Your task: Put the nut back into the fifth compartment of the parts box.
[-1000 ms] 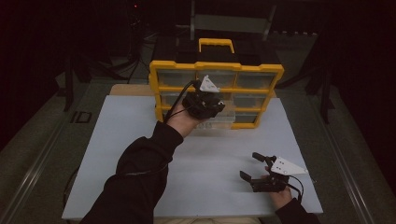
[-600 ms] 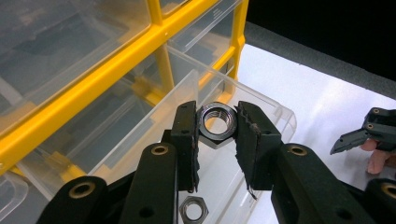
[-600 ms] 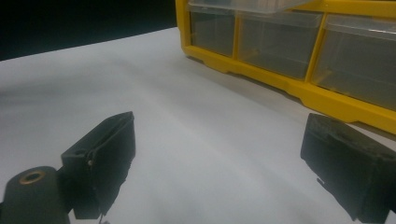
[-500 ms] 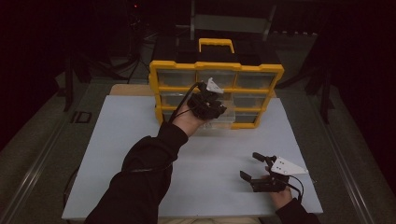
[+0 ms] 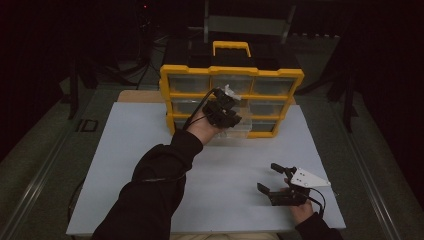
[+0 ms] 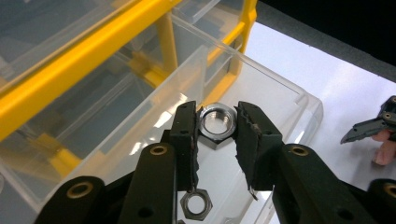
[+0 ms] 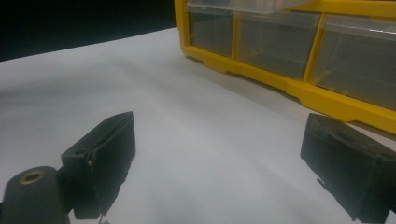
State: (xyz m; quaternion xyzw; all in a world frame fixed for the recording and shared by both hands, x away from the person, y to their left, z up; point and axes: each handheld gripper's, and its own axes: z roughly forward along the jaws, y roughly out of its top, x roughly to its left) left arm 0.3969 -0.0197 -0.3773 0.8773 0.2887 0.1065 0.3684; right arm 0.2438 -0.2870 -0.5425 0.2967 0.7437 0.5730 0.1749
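Steel shows between the black pads of the left gripper: a large hex nut sits there over the pulled-out clear drawer of the yellow organiser, with the left pad against one flat and a thin gap visible at the right pad. The jaws have just been opening, so my reading is that the nut is being let go into the drawer rather than lifted out, though the frames alone cannot rule out a loose pick-up. A smaller nut lies on the drawer floor below the jaws. In the high view the left gripper hangs at the organiser's lower middle drawer, which juts out over the white table. The right gripper rests well apart near the table's front right, its jaws wide with nothing between them. If this is a drop, the next move calls for spreading the pads a little more so the nut falls free, then backing the gripper up clear of the drawer's thin walls before the drawer is pushed shut; the risk is the nut clinging to the left pad
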